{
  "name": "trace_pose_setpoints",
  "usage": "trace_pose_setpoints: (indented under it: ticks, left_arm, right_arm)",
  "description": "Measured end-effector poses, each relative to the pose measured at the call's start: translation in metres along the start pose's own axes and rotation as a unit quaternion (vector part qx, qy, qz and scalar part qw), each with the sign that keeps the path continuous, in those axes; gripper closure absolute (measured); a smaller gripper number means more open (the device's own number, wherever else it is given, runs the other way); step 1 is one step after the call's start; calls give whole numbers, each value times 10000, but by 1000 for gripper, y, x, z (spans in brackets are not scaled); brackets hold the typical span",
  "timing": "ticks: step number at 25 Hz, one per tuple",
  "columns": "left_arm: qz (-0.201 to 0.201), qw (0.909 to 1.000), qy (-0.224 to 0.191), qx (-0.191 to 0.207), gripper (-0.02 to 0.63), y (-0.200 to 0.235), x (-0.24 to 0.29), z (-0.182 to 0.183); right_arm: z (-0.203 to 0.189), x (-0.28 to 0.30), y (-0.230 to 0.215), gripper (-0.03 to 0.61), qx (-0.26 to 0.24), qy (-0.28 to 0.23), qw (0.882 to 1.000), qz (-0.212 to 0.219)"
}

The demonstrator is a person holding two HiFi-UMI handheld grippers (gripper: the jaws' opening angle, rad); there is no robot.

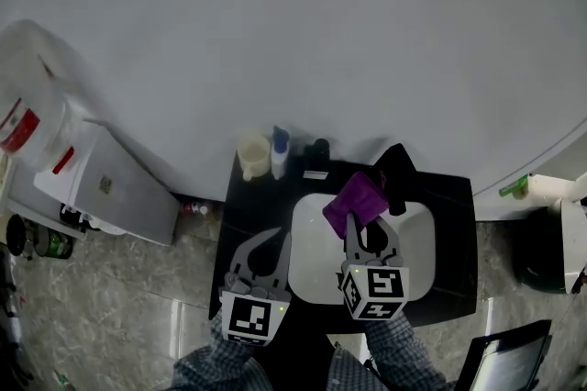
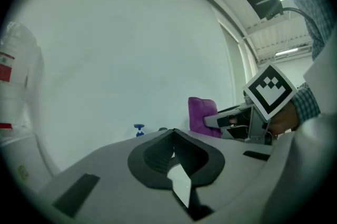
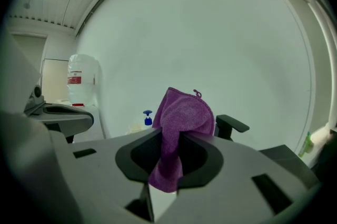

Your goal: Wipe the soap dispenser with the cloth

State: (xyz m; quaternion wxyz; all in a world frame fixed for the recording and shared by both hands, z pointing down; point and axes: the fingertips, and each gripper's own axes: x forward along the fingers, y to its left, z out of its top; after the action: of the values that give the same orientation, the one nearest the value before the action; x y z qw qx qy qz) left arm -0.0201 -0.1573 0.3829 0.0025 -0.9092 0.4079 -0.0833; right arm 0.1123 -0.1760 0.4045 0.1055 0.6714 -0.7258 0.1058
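The soap dispenser [image 1: 280, 150], a small white bottle with a blue pump, stands at the back of the black counter [image 1: 449, 233], left of the sink. Only its blue pump shows in the left gripper view [image 2: 139, 129] and in the right gripper view [image 3: 147, 116]. My right gripper [image 1: 353, 219] is over the white sink [image 1: 417, 242], shut on a purple cloth [image 1: 356, 199] that bunches up above its jaws [image 3: 184, 112]. The cloth is to the right of the dispenser and apart from it. My left gripper [image 1: 278, 236] hangs at the sink's left rim, shut and holding nothing [image 2: 173, 132].
A cream cup [image 1: 254, 155] stands just left of the dispenser. A black faucet [image 1: 396, 178] rises behind the sink. A water jug [image 1: 27, 109] on a white cooler sits far left. A green-capped bottle [image 1: 516, 187] and a dark bin [image 1: 541, 261] are at right.
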Motion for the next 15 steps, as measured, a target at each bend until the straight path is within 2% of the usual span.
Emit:
trace_pose_setpoints:
  ticks: [3,6,10,12,15]
  left_arm:
    - [-7,9995,4,316,612,3,13,3]
    - [8,9976,250,649,612,4,21,-1]
    - [-24,9980,389,493,612,-1,29,-6]
    - [-51,9978,335,562,612,0,33,-1]
    - [7,9987,316,393,612,2,37,-4]
  right_arm:
    - [7,26,-3,499,-89,64,9998,139]
    - [19,55,-3,499,-186,50,9994,298]
    - [32,99,-2,499,-311,189,9975,609]
    - [29,120,0,499,-318,373,9961,737]
    - [19,144,0,499,-284,650,9938,856]
